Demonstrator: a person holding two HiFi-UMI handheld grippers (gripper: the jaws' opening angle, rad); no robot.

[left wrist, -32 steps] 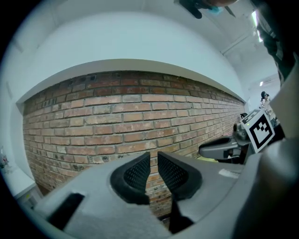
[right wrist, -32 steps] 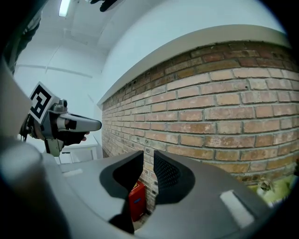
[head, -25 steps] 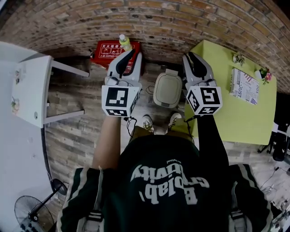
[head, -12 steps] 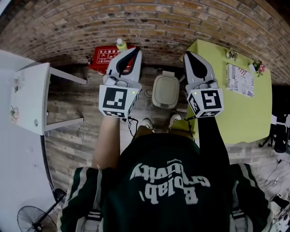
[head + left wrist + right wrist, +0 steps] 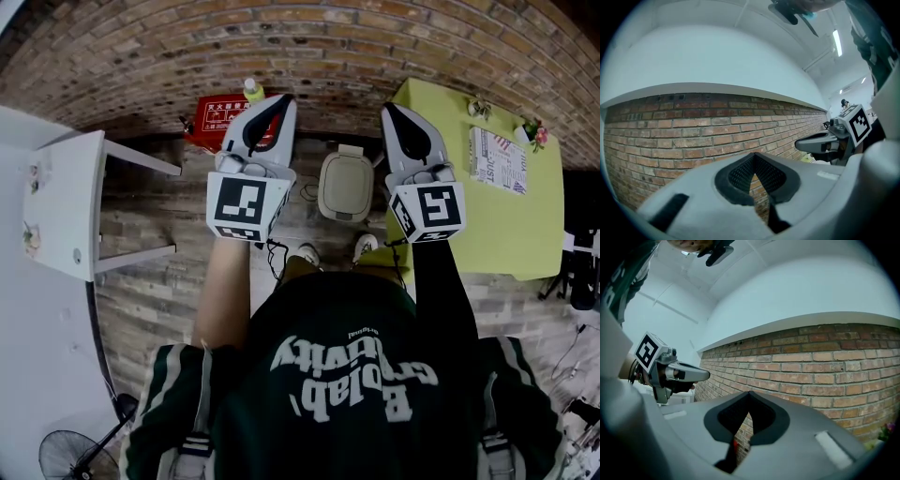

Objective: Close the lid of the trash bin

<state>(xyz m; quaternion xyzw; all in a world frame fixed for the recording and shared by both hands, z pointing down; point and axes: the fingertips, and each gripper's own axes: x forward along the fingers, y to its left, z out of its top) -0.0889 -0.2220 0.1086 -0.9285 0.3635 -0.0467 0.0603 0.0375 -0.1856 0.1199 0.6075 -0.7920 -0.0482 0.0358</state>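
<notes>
The beige trash bin stands on the floor by the brick wall, between my two grippers in the head view, and its lid lies flat down. My left gripper is held level, well above the bin and to its left, shut with nothing in it. My right gripper hovers to the bin's right, also shut and empty. In the left gripper view the tips meet in front of the bricks. The right gripper view shows its tips touching likewise. Neither gripper touches the bin.
A yellow-green table with a printed paper stands at the right. A white table is at the left. A red box with a bottle sits by the brick wall. The person's shoes are just before the bin.
Both grippers have lifted a little and shifted slightly toward the wall. The bin's lid lies down throughout.
</notes>
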